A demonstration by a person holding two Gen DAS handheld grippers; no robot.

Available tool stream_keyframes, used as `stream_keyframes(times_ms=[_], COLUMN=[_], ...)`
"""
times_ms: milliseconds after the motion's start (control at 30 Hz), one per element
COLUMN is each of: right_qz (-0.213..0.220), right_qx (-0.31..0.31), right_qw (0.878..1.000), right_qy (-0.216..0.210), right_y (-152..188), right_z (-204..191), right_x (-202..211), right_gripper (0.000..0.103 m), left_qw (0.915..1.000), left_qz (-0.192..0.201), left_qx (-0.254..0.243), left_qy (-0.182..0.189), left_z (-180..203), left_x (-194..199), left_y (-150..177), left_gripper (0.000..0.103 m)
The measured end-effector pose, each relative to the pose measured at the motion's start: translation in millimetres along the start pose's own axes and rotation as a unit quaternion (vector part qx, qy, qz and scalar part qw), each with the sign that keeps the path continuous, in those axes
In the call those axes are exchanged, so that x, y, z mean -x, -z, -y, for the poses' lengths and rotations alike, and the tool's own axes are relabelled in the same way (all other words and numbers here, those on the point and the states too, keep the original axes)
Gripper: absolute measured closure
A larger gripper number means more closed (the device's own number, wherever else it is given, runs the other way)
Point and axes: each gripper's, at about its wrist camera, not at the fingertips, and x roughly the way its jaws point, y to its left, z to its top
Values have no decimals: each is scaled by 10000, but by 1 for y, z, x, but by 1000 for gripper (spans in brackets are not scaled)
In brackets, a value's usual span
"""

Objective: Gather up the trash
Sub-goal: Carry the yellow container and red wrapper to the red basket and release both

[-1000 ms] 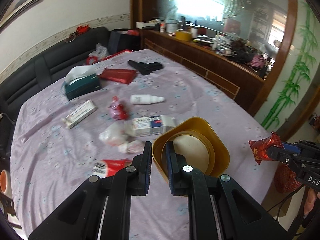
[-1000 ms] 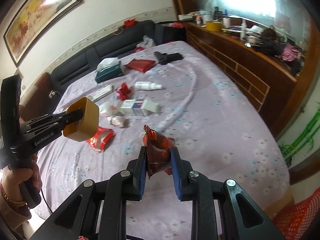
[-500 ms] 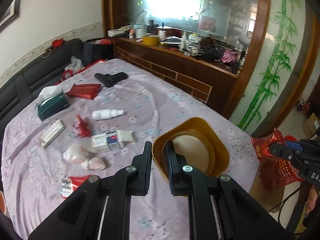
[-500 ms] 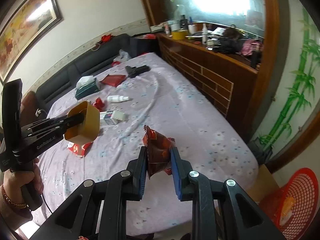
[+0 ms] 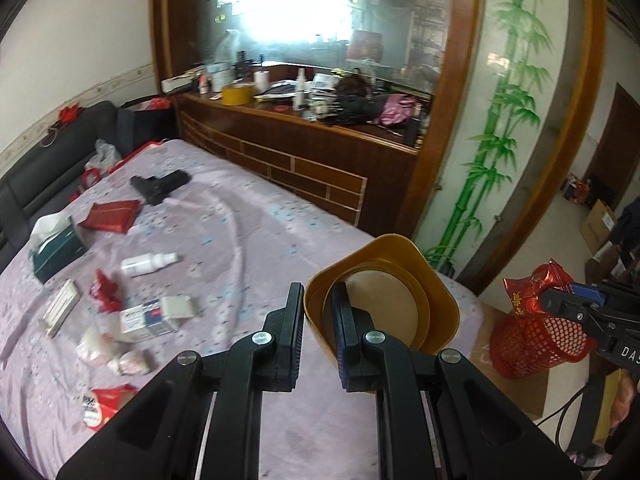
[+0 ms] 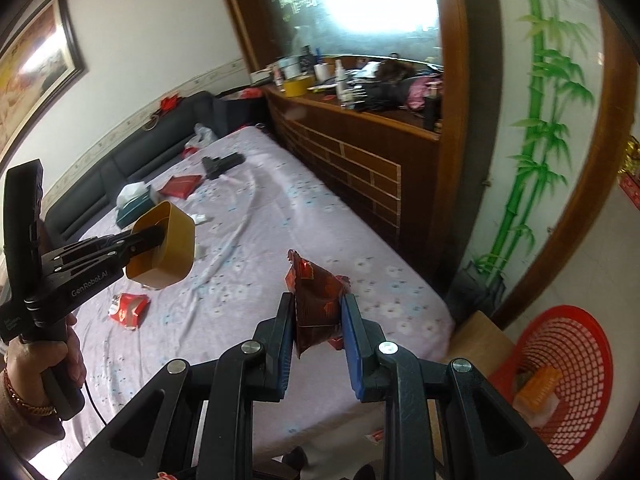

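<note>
My left gripper [image 5: 318,300] is shut on the rim of a brown-gold paper bowl [image 5: 384,304], held above the bed's near corner; the same left gripper [image 6: 154,236] and bowl [image 6: 166,248] show at the left in the right wrist view. Between the pads of my right gripper [image 6: 318,312] sits a crumpled red snack wrapper [image 6: 318,300], and it is shut on it. That right gripper [image 5: 546,300] and its wrapper [image 5: 528,292] hang over the red mesh bin [image 5: 532,344]. On the floor at the right, the bin [image 6: 560,380] holds an orange packet [image 6: 538,386].
The lilac bed [image 5: 240,232] carries a red wrapper [image 5: 106,402], white crumpled scraps [image 5: 108,348], a medicine box [image 5: 154,316], a white bottle [image 5: 148,264], a green tissue box [image 5: 56,248], a red pouch [image 5: 112,216] and a black toy pistol [image 5: 160,184]. A cluttered wooden ledge [image 5: 304,120] runs behind.
Both grippers have swung right, away from the bed's middle toward its corner. The red bin has come further into both views. Neither grip has altered.
</note>
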Motion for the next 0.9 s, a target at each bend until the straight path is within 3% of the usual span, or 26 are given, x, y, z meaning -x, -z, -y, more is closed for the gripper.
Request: stream_keyframes(times_ms=[433,900], right_qz=[134,288], right_qx=[-570,-1268], right_qw=[9970,9845], right_qy=[500,1177], right_y=[20,56], right_z=[61,134], right_x=[36,88], right_gripper=[79,79], left_qw=[9971,9868], left_qz=[-26,-104], left_qx=[-509,-1034], left_qy=[566,1239], left_z=[75,169], left_x=[-21,-40], left_y=[-13,-16], left_gripper=[90,90])
